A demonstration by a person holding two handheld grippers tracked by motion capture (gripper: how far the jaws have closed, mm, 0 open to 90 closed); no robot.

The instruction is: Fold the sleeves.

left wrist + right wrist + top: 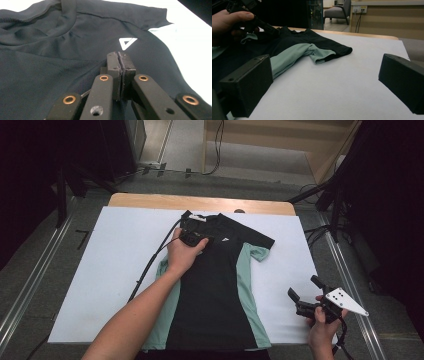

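A black T-shirt (215,285) with mint-green side panels lies flat, face up, on a white sheet (115,270), collar away from me. My left gripper (204,240) rests on its chest just below the collar. Its jaws are pressed together, and I see no fabric between them in the left gripper view (120,56). A small white triangle logo (127,43) sits just beyond the tips. My right gripper (304,287) hovers over the bare sheet to the right of the shirt's hem. Its jaws stand wide apart with nothing between them (324,80). The shirt's right sleeve (322,53) lies ahead of it.
The white sheet covers a wooden table (200,202) whose far edge shows bare. A black cable (150,265) trails from the left gripper across the sheet's left half. Metal rails (30,285) run along both sides of the table.
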